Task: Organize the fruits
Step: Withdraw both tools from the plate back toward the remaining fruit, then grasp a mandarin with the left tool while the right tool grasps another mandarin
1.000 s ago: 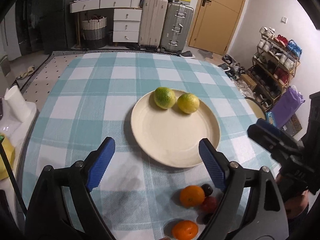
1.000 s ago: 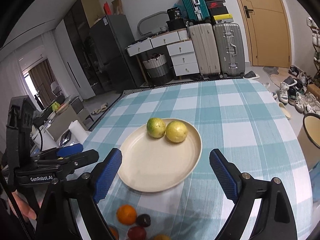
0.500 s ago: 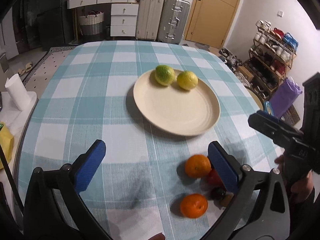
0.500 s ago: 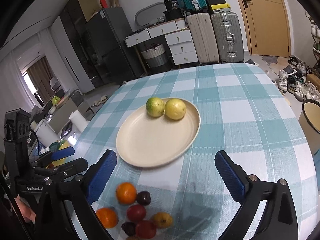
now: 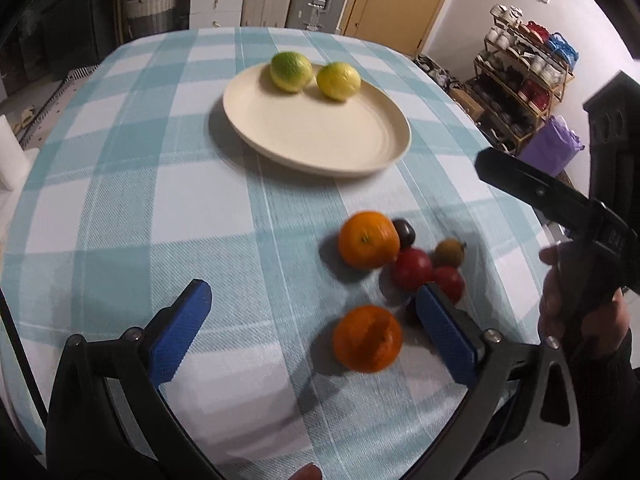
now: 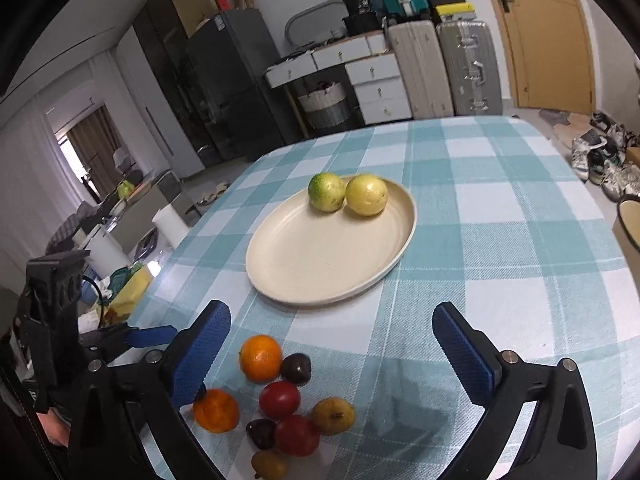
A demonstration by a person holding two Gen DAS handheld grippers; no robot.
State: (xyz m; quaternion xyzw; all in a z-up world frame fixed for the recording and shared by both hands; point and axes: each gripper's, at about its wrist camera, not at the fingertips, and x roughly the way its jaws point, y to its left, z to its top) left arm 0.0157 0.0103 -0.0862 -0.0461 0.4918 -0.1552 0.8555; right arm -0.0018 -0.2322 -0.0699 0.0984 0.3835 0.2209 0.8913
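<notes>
Both grippers, left gripper and right gripper, have withdrawn from plate at 12 o'clock, jaws wide, empty, above oranges.

Two black plastic grippers are seen, each with curved arms ending in blue ribbed pads. Silver screws are set at the finger joints of the left gripper and of the right gripper. The right hand is bare-skinned, with a dark sleeve at the wrist. White lettering on the black body is too blurred to be read.
</notes>
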